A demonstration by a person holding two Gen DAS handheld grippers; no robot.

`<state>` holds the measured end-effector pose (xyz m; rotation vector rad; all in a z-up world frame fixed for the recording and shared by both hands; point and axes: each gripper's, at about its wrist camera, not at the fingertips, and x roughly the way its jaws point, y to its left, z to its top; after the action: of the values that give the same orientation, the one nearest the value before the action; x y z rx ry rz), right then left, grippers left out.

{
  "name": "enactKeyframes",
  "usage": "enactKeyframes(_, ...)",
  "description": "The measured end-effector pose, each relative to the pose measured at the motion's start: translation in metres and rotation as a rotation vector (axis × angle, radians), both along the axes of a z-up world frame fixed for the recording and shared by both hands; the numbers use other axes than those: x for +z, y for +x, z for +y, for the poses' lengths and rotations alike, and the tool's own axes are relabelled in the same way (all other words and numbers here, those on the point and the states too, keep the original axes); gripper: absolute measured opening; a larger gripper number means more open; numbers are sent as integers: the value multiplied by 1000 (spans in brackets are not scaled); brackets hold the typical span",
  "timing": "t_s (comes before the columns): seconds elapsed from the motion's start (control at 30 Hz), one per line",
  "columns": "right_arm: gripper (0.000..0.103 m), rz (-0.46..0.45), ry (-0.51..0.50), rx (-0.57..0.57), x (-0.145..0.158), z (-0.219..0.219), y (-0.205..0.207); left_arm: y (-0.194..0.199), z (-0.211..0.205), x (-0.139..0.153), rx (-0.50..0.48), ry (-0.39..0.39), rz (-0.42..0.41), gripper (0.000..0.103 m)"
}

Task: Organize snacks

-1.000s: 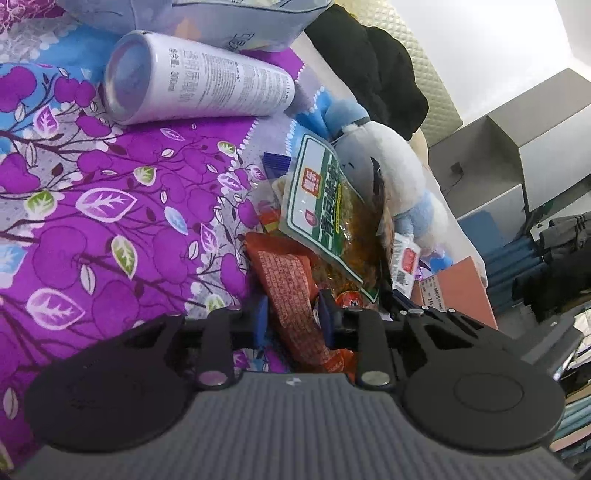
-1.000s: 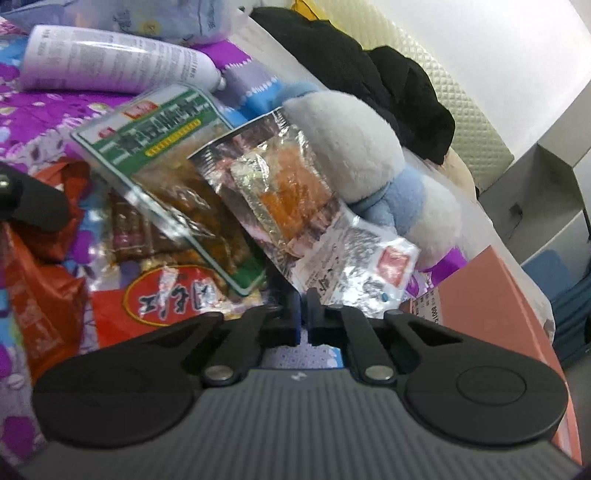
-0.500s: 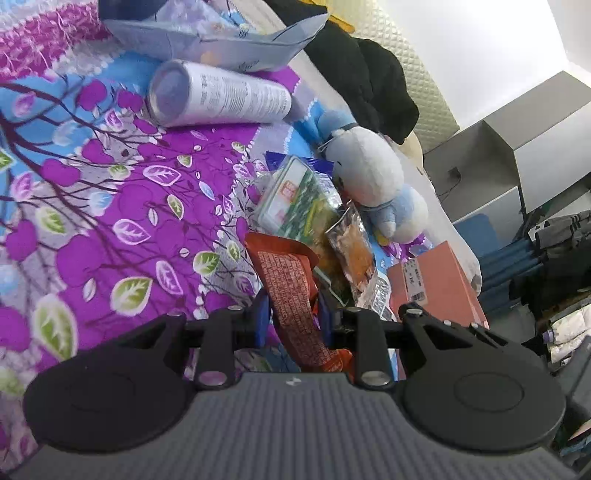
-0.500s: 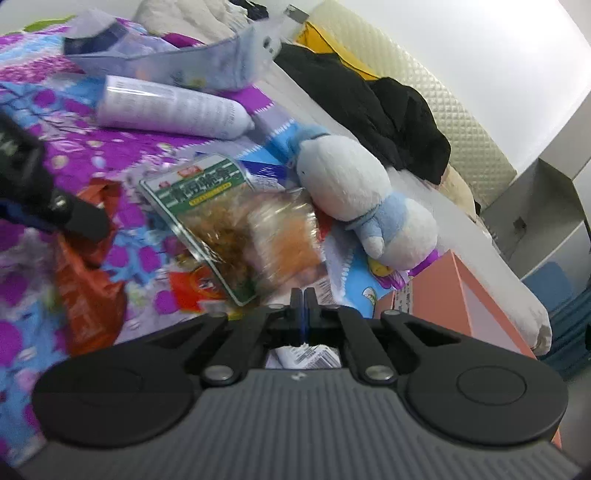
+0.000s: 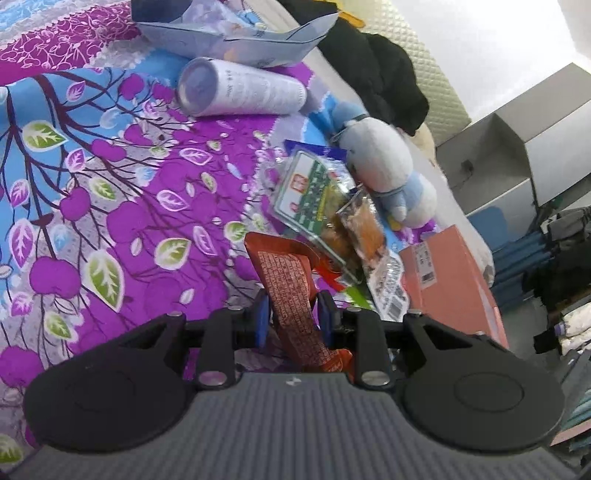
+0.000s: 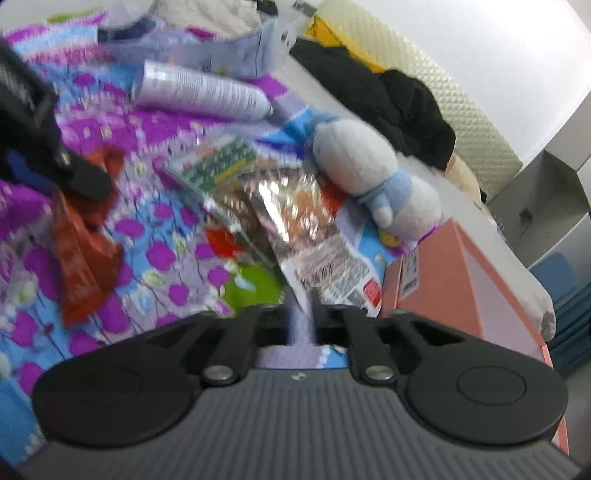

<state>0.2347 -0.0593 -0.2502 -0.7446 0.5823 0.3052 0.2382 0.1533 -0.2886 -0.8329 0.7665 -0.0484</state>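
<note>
Left gripper (image 5: 291, 314) jaws clamp orange snack packet (image 5: 291, 295) above purple bedspread (image 5: 110, 192).

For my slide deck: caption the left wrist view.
Left tongs shut on an orange packet above a floral bedspread, with more snacks and a plush toy beyond.

A floral purple bedspread (image 5: 110, 192) meets a quilted headboard (image 5: 439, 74) and white wall (image 5: 498, 33).

The plush toy (image 5: 384, 173) is lying on the bedspread (image 5: 110, 206). Snack packets (image 5: 325, 206) are lying just left of it, a bottle (image 5: 240, 90) behind-left, a box (image 5: 450, 280) in front-right.
</note>
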Motion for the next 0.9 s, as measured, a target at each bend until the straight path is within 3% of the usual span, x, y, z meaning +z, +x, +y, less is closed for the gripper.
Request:
enactKeyframes(0.37,50,-40,-98,-28,-34,15,39,11,12,-19,16,-66,35,32)
enactKeyframes(0.43,45,-33,-100,-30,-37,19,46,12,12,-19,18,-72,36,32)
enactKeyframes(0.5,29,-16,-95,-29,-40,23,52,12,11,-19,17,-69,37,33)
enactKeyframes(0.57,19,-15,-104,-27,-45,27,53,13,11,-20,17,-72,37,33)
enactKeyframes(0.8,3,-39,-130,-40,-48,35,52,13,14,-23,20,-91,38,35)
enactKeyframes(0.9,3,-44,-125,-36,-39,34,45,12,14,-21,25,-82,39,35)
